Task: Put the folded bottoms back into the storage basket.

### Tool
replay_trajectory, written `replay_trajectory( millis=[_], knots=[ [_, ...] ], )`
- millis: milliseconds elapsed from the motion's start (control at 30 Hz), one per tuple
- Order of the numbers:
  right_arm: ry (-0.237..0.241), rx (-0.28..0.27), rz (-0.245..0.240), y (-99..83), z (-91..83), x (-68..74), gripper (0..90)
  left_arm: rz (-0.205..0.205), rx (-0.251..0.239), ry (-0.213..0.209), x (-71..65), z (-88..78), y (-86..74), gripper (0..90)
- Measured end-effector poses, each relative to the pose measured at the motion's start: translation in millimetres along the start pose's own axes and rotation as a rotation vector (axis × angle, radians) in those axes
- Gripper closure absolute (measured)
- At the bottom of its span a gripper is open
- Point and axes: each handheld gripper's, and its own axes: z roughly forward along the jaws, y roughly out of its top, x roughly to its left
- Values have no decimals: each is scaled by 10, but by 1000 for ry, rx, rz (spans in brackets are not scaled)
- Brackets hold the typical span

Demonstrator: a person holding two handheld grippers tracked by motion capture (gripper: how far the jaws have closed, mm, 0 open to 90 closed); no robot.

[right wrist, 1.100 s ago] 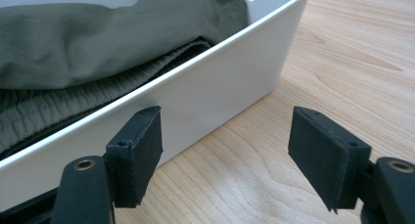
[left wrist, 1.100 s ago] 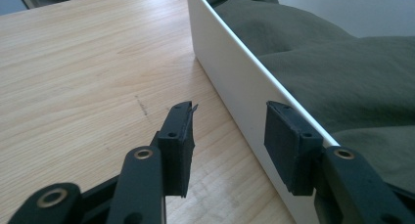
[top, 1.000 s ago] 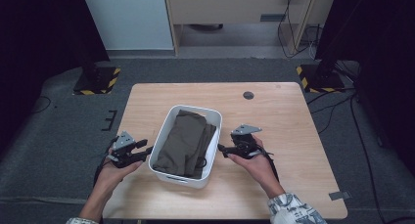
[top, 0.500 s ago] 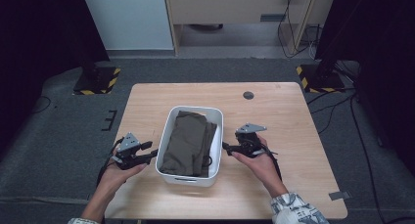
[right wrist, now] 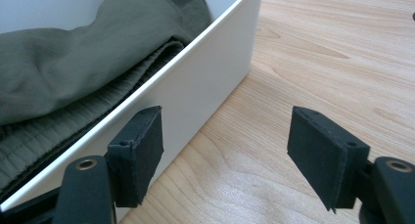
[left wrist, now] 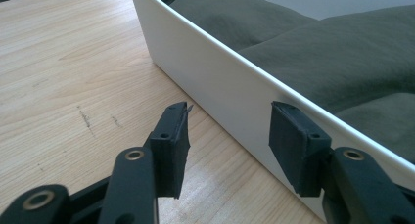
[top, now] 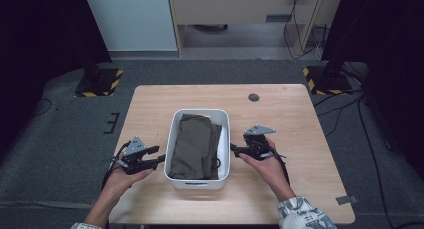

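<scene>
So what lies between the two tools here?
In the high view, the white bin with the folded olive garment sits between the left tool and right tool.

The table is pale wood with a fine straight grain, matt, with a few small dark scuffs just beside the white bin. That bin looks like smooth plastic with a soft sheen, its rim thin and clean. Inside the bin lies an olive-green garment of matt woven cloth, softly creased, with a ribbed knit band along the bin's wall. The left gripper has matt black pads with a slightly rough, rubbery face, on black plastic arms set with brass-coloured rivets. The right gripper looks the same. Around the table, the floor is grey, rough carpet.
</scene>
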Motion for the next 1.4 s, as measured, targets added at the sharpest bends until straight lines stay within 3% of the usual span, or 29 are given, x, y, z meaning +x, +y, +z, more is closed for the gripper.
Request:
replay_trajectory(
  millis=[300,433,567,800,1033,1400],
  knots=[
    [1,0,0,-4,-2,-10,284,0,3,6,10,5,-1,454],
    [-5,-3,-1,-9,-1,-28,222,-27,12,14,59,12,-5,313],
    [-4,7,1,-19,10,-44,180,-36,19,22,86,17,-5,250],
    [-8,3,-10,-29,17,-42,154,-71,43,78,168,27,-51,162],
    [-27,10,-5,-37,4,-80,129,-138,47,150,257,25,-96,97],
    [-53,-11,16,-76,-114,-222,119,-155,70,193,305,48,-137,84]
  ],
)
